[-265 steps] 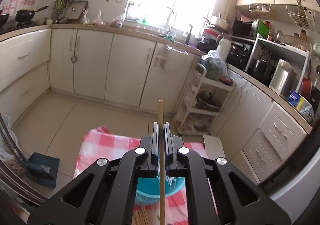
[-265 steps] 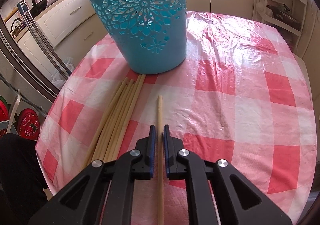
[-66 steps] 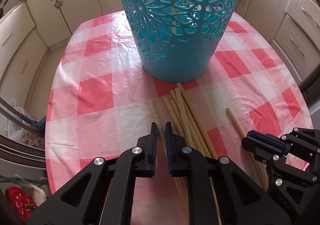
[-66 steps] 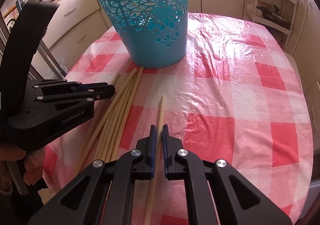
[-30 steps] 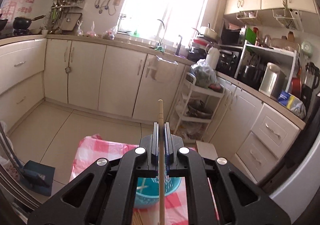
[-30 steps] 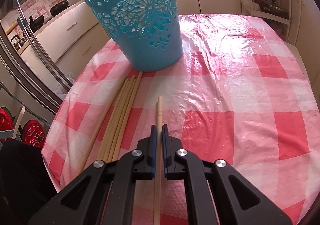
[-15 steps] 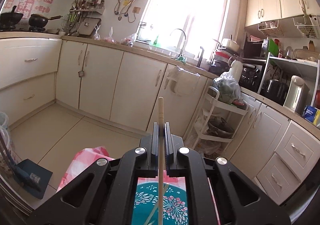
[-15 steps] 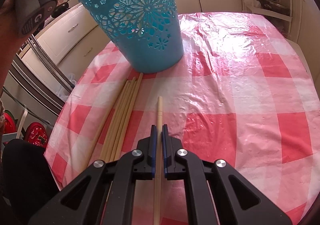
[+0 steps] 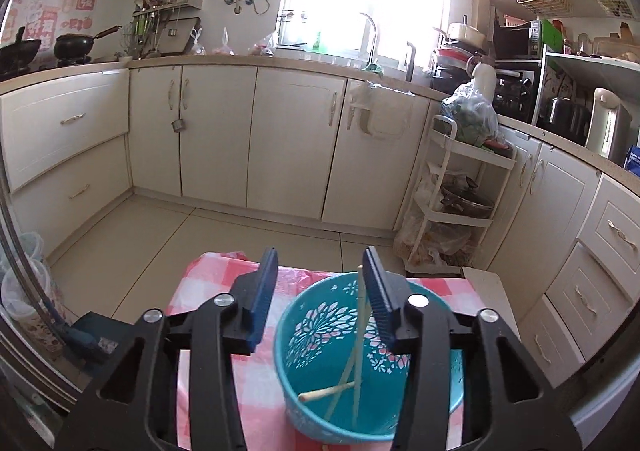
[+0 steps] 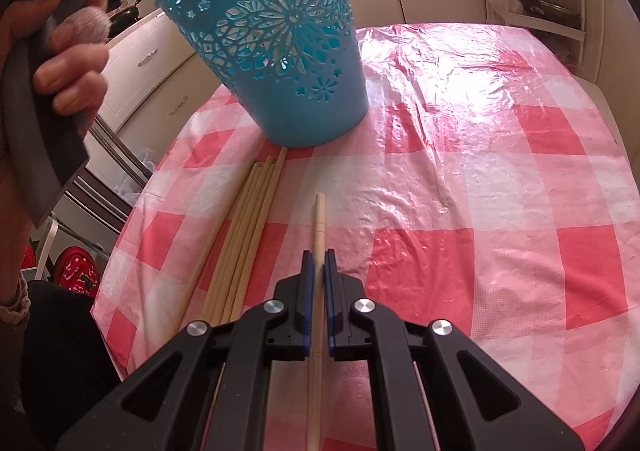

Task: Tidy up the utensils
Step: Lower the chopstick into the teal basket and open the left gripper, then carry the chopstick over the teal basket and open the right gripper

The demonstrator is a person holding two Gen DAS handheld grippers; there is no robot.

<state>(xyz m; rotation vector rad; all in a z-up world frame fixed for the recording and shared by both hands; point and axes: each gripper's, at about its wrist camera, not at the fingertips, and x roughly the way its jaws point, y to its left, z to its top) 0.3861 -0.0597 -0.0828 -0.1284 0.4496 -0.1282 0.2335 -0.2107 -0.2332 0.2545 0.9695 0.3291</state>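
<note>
The left gripper (image 9: 320, 291) hung above the blue basket (image 9: 304, 367) with its jaws apart; they had just been opening, and nothing was pressed between the pads. Several chopsticks (image 9: 356, 351) stood or lay inside the basket. The right gripper (image 10: 316, 271) was clamped on a single chopstick (image 10: 319, 219), with the tip projecting ahead of the jaws over the checked tablecloth (image 10: 500, 211). A bundle of chopsticks (image 10: 244, 235) lay on the cloth, just beside the basket base.

The chopsticks appeared light, stiff, thin and smooth, so one could probably roll or swing in a loose grip. A hold near the middle of the length, square across the pads, would likely keep a stick steady.
</note>
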